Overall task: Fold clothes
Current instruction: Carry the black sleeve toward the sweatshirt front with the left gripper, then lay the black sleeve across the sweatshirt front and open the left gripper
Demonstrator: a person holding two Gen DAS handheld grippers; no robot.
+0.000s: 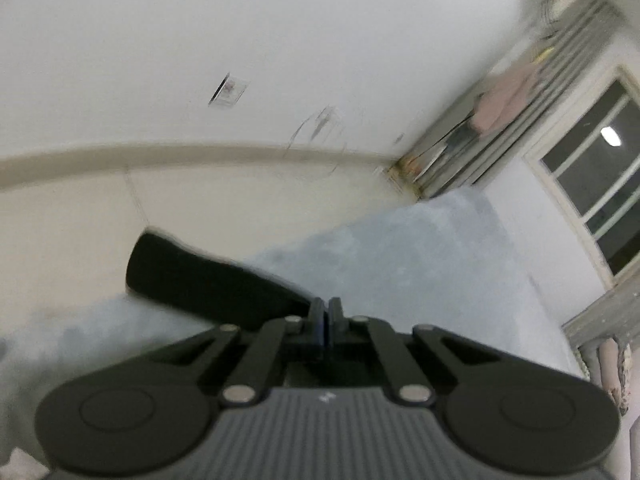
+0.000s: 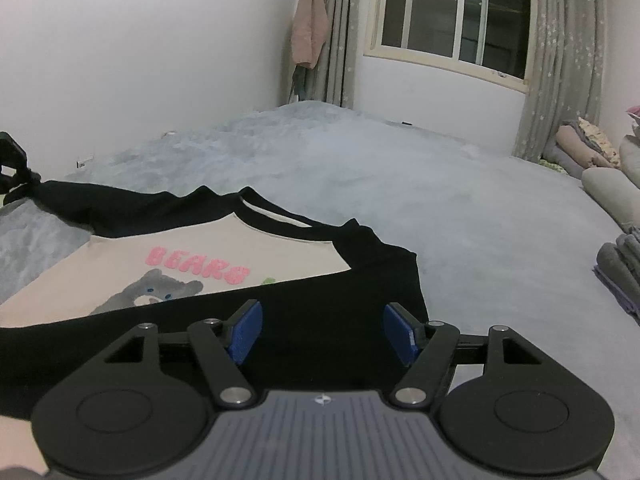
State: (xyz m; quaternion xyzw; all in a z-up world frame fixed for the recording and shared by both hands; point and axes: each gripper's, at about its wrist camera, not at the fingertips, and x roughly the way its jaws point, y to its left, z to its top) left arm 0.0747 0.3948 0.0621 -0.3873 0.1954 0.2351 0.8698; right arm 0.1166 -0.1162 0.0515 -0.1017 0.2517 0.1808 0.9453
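Note:
A beige T-shirt with black sleeves, pink "BEARS" lettering and a grey bear print lies on the pale blue blanket. Its right black sleeve is folded across the body, and my right gripper hovers open just above that sleeve with nothing between its blue pads. The left gripper shows at the far left edge, pinching the end of the other black sleeve. In the left wrist view that gripper is shut on the black sleeve, which is lifted and stretched away to the left.
The blanket covers a wide flat surface reaching to the white wall and the window with grey curtains. A pink garment hangs in the corner. Folded grey clothes and rolled bedding lie at the right edge.

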